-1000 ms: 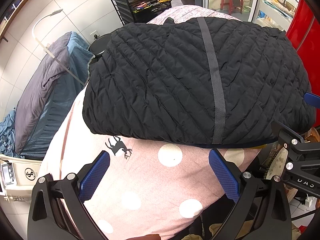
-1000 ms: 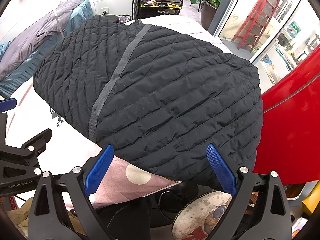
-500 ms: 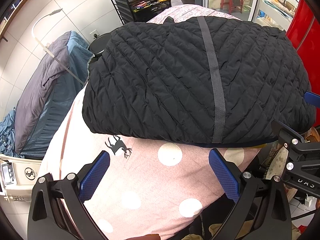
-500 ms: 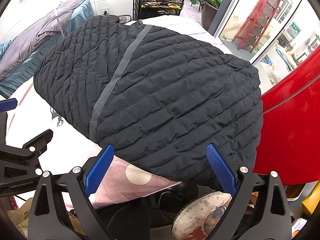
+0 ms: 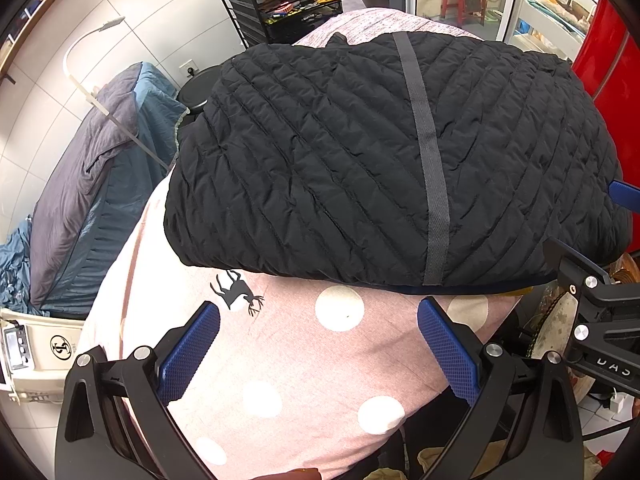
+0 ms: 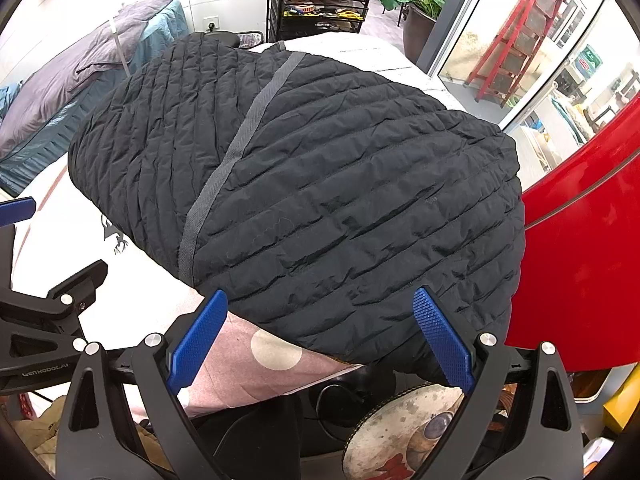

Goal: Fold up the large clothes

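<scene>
Room, left to right: blue-grey bedding by the tiled wall, black wire rack at the back, red panel on the right. Pink dotted sheet covers the table. One black quilted jacket, folded, lies on it. Nothing moved since a second ago. Two grippers: left gripper and right gripper, both spread apart, empty, just short of the jacket's near edge.
</scene>
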Motion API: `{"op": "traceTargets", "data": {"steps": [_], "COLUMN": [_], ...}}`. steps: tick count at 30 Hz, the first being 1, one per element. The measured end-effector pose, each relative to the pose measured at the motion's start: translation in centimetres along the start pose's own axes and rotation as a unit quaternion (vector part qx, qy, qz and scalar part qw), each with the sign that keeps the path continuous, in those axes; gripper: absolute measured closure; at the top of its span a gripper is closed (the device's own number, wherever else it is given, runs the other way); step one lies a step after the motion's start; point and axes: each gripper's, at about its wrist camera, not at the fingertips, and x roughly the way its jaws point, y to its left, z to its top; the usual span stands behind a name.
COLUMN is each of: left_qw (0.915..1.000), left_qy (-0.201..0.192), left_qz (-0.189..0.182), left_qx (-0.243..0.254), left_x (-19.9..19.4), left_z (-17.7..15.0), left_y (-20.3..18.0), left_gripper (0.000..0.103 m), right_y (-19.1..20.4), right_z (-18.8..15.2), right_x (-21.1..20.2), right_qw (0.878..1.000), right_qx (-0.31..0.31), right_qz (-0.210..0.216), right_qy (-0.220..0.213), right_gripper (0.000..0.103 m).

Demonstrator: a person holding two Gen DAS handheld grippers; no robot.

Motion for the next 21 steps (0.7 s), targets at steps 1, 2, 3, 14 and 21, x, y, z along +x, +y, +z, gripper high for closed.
{"op": "traceTargets", "data": {"steps": [1, 2, 3, 14, 21], "left_qw": [1.0000, 1.0000, 1.0000, 0.9988, 0.9972], "left_qy": [0.000, 0.000, 0.000, -0.035, -0.058], "left_qz": [0.000, 0.000, 0.000, -0.031, -0.045], "left_qx": [0.000, 0.000, 0.001, -0.011, -0.019], "left_x": [0.0, 0.0, 0.0, -0.9, -1.5], "left_z": [0.0, 0.0, 0.0, -0.8, -1.3], "left_y": [0.0, 0.0, 0.0, 0.3, 0.3], "left_gripper": [0.006, 0.006, 0.006, 0.006, 0.006], "right_y": [0.0, 0.0, 0.0, 0.0, -0.2], "right_z": [0.0, 0.0, 0.0, -0.1, -0.2], "right_x": [0.0, 0.0, 0.0, -0.1, -0.2], "right_qw": [1.000, 1.000, 1.000, 1.000, 1.000], "right_qx": [0.000, 0.000, 0.000, 0.000, 0.006], "right_qz": [0.000, 0.000, 0.001, 0.002, 0.002], "right_qy": [0.000, 0.000, 0.000, -0.001, -0.007], "right_gripper": [0.010, 0.010, 0.010, 0.010, 0.010]}}
